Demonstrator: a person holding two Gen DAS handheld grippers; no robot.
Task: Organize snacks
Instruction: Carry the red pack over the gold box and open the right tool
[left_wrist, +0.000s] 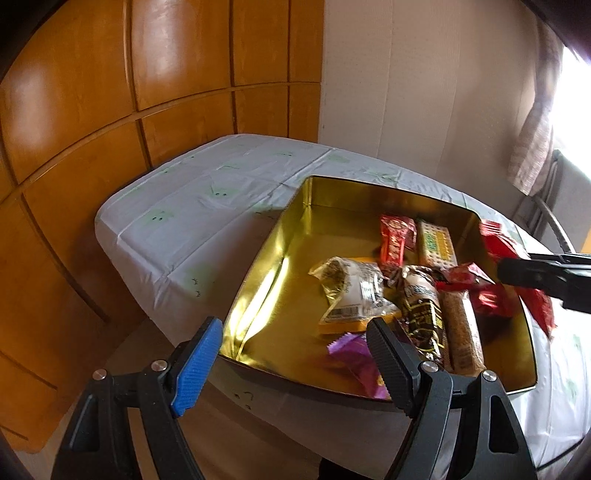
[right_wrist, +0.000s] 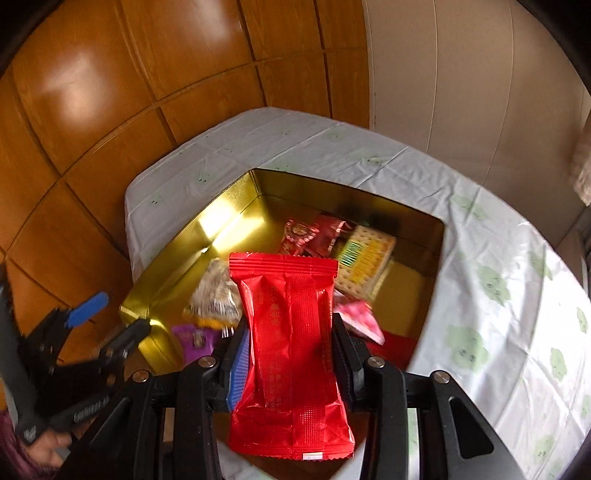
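Right claw (right_wrist: 290, 354): you grip the red packet (right_wrist: 291, 332) above the gold tin (left_wrist: 280, 240).
Left claw (left_wrist: 295, 354): yours gapes wide, holding nothing.

Gold, mirror-bright tin (left_wrist: 280, 236) on a white tablecloth (left_wrist: 192, 206) printed with pale green blobs bearing small black faces. Inside the tin: purple wrapper (left_wrist: 356, 360) at 6 o'clock, cream-and-yellow checked biscuit pack (left_wrist: 436, 242) at 1 o'clock, red-and-gold packet (left_wrist: 396, 238) at 12, dark brown-and-gold bar (left_wrist: 423, 306) near centre. Plain red packet (right_wrist: 291, 347) with fine embossed grid. Blue ribbed pad (left_wrist: 195, 363), black ribbed pad (left_wrist: 388, 363). Orange-brown wood panels (left_wrist: 110, 92).
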